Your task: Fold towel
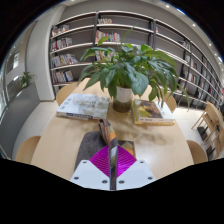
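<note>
My gripper point(112, 160) is held above a light wooden table point(60, 135). Its two magenta pads point(97, 158) stand close together with only a thin strip between them. That strip is a grey and brownish piece of cloth, the towel point(108, 132). I see it edge-on, pinched between the pads and running forward just ahead of the fingertips. The rest of the towel is hidden.
A large leafy plant in a white pot point(123, 97) stands mid-table beyond the fingers. An open magazine point(84, 105) lies to its left and a book point(152, 112) to its right. Chairs point(66, 92) ring the table. Bookshelves point(120, 35) fill the back wall.
</note>
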A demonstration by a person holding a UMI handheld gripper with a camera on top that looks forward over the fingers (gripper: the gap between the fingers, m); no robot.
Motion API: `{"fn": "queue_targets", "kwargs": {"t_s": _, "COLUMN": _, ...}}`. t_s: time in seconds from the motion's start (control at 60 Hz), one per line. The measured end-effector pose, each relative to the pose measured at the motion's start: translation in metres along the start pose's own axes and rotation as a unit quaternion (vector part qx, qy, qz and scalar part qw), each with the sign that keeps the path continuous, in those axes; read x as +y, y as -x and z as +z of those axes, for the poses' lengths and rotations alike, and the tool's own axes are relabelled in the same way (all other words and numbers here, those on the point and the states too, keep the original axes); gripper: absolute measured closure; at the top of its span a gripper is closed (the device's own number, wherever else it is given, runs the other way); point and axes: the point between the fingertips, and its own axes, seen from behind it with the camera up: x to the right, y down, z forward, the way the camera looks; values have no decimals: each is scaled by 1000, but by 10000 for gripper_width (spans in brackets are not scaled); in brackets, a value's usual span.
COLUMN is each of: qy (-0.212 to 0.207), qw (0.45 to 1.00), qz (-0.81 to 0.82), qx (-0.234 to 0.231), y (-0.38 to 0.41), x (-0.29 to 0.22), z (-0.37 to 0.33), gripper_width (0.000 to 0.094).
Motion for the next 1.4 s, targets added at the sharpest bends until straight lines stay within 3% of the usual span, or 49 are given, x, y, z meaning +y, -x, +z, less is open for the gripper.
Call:
{"fn": "queue_targets", "kwargs": {"t_s": 0.067, "qy": 16, "qw": 1000, "qz": -12, "qx": 15, "y": -23, "x": 19, "z": 12, "gripper_width": 835}}
{"fn": "queue_targets", "kwargs": {"t_s": 0.133, "qy": 33, "qw": 999, "qz": -26, "qx": 26, "y": -38, "x": 38, "z": 20, "gripper_width": 629}}
{"fn": "queue_targets", "kwargs": {"t_s": 0.183, "qy": 32, "qw": 998, "qz": -36, "qx": 31, "y": -43, "x": 40, "z": 18, "gripper_width": 600}}
{"fn": "queue_targets", "kwargs": {"t_s": 0.233, "qy": 30, "qw": 998, "qz": -38, "qx": 28, "y": -46, "x": 40, "z": 9, "gripper_width": 506}}
{"fn": "queue_targets", "kwargs": {"t_s": 0.283, "qy": 16, "qw": 999, "qz": -32, "qx": 15, "y": -40, "x": 30, "z": -6, "gripper_width": 407}}
{"fn": "queue_targets", "kwargs": {"t_s": 0.5, "qy": -62, "qw": 998, "qz": 14, "qx": -5, "y": -31, "x": -30, "z": -109, "gripper_width": 205}}
{"fn": "queue_targets", "kwargs": {"t_s": 0.683, "qy": -111, "qw": 993, "qz": 31, "qx": -15, "y": -16, "x": -46, "z": -205, "gripper_width": 178}}
{"fn": "queue_targets", "kwargs": {"t_s": 0.9, "qy": -134, "qw": 990, "qz": 34, "qx": -9, "y": -5, "x": -18, "z": -281, "gripper_width": 171}}
{"fn": "queue_targets", "kwargs": {"t_s": 1.2, "qy": -108, "qw": 994, "qz": 20, "qx": 6, "y": -6, "x": 48, "z": -339, "gripper_width": 171}}
{"fn": "queue_targets", "kwargs": {"t_s": 1.4, "qy": -101, "qw": 995, "qz": 19, "qx": 3, "y": -1, "x": 63, "z": -350, "gripper_width": 172}}
